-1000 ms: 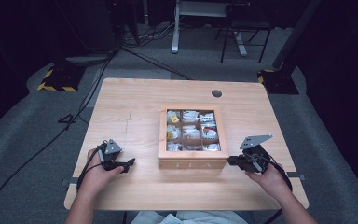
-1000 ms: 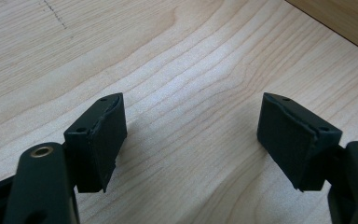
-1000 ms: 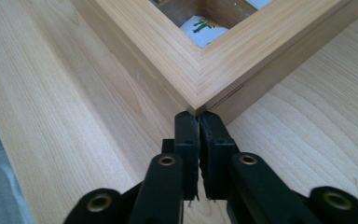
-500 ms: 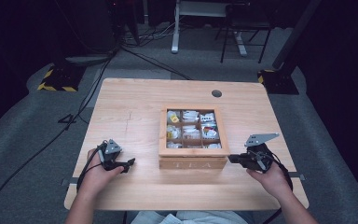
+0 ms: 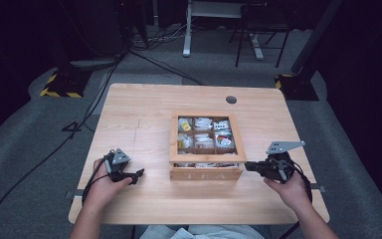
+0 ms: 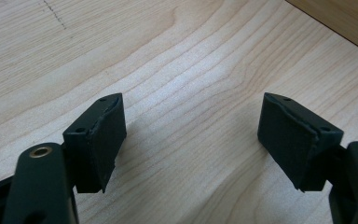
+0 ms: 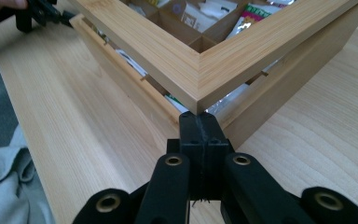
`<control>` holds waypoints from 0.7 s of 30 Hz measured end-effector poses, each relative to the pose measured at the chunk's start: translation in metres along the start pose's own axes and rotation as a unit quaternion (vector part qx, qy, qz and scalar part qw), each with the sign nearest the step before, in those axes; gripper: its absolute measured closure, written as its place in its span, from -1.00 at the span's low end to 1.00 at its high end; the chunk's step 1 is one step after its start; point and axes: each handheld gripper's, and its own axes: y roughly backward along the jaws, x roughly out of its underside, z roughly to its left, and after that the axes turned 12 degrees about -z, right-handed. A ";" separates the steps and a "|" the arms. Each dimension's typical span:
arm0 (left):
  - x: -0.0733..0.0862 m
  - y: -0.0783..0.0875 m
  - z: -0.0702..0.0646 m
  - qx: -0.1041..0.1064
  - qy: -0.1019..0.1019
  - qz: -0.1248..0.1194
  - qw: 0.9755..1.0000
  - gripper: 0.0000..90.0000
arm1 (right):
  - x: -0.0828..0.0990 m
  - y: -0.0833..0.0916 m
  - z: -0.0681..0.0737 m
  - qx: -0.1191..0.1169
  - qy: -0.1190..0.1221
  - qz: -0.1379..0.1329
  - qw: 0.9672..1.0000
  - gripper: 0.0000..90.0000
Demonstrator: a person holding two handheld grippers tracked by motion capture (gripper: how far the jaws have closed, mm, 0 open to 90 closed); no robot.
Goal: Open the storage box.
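A wooden tea box (image 5: pixel 206 174) with a windowed lid (image 7: pixel 168 51) stands mid-table, and several tea bags (image 5: pixel 204 140) lie in its compartments. My right gripper (image 5: pixel 248 166) is shut with nothing between its jaws. Its tip (image 7: pixel 199 119) sits under the lid's front right corner. The lid is raised a little off the box base (image 7: pixel 279 88), leaving a gap. My left gripper (image 5: pixel 137 175) rests on the table left of the box. In its own view the left gripper (image 6: pixel 193 105) is open over bare wood.
The light wood table (image 5: pixel 144 114) has a cable hole (image 5: pixel 231 99) at its far right. A grey cloth (image 7: pixel 4 186) lies below the near table edge. Cables trail over the floor at the left, and stands and a chair sit behind the table.
My right hand has shifted slightly to the right at the box's front corner. The left hand has stayed where it was.
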 end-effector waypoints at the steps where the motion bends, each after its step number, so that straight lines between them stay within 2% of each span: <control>1: 0.000 -0.001 0.000 0.001 0.001 0.001 1.000 -0.47 | -0.001 0.002 0.000 0.002 -0.003 -0.011 1.000 1.00; 11: 0.000 -0.001 -0.001 0.000 0.001 -0.001 1.000 -0.47 | -0.007 0.008 0.003 0.012 -0.004 -0.044 0.999 1.00; 21: 0.000 -0.001 -0.001 0.000 0.002 -0.001 1.000 -0.47 | -0.019 0.014 0.005 0.029 0.000 -0.080 0.996 1.00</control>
